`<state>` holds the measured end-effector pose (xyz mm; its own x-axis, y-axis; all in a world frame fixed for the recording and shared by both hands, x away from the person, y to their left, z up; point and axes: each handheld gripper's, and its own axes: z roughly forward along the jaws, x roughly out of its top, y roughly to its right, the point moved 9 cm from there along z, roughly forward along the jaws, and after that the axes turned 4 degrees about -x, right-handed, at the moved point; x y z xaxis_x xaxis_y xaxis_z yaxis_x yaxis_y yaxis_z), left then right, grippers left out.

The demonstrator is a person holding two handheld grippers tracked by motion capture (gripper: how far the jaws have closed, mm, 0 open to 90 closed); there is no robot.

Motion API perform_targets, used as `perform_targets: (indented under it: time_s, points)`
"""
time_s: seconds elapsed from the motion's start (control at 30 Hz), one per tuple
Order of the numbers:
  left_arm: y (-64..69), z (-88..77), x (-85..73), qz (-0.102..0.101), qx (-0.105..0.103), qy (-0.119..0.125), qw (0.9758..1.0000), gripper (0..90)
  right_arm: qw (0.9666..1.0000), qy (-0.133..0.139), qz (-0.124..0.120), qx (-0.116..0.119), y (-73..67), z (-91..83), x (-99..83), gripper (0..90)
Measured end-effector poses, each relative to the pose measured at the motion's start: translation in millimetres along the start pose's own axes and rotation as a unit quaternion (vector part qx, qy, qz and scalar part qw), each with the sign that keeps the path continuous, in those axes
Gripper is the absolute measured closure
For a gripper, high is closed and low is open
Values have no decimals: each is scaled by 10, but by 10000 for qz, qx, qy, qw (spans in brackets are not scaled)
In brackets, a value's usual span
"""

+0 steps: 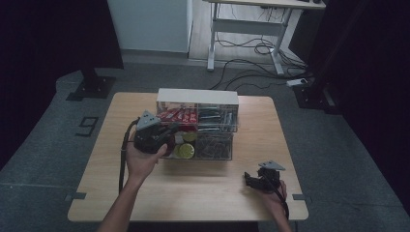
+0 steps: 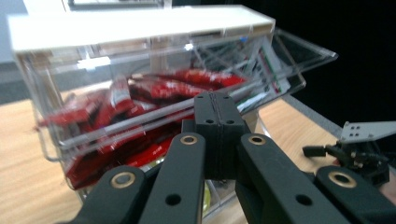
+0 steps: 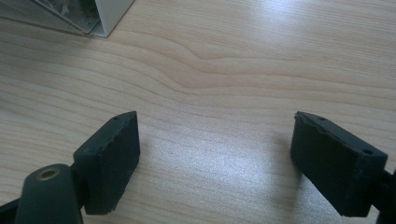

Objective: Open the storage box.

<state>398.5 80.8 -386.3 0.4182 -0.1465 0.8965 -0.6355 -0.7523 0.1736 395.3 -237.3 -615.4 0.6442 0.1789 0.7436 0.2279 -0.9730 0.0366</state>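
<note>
Resting on pale wood-grain worktop (image 3: 233,56), the right tongs (image 3: 215,154) gape, matte black blocks apart. Farther in, the left tongs (image 2: 215,116) are clenched empty against a clear plastic drawer box (image 2: 60,135) holding glossy red packets (image 2: 154,88).

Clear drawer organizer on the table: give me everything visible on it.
The clear drawer organizer looks like transparent plastic under a white top, standing upright toward the far side of the wooden table. Its drawers are pulled out toward the person. The upper left one holds red packets, and round yellowish items lie lower down. The left gripper, jaws shut, is at the red-packet drawer's front; whether they touch is unclear.
</note>
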Motion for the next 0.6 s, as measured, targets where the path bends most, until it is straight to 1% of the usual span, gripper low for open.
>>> perform_targets:
  time_s: [0.13,0.17,0.2,0.23,0.37,0.6]
  points:
    - [-4,71,-64,-31,-46,-112,9999,900,10000,5,6,-2,0,1,2,157]
    - [-4,71,-64,-31,-46,-112,9999,900,10000,5,6,-2,0,1,2,157]
    - [-11,88,-66,-11,5,-135,9999,900,10000,4,7,-1,0,1,2,157]
    - [-15,97,-62,-20,-1,-154,9999,900,10000,6,5,-1,0,1,2,157]
    - [-40,115,-28,-15,50,-177,9998,900,10000,-3,0,8,0,-1,1,157]
    - [-84,88,86,-22,120,-78,9999,900,10000,6,-13,4,2,1,1,157]
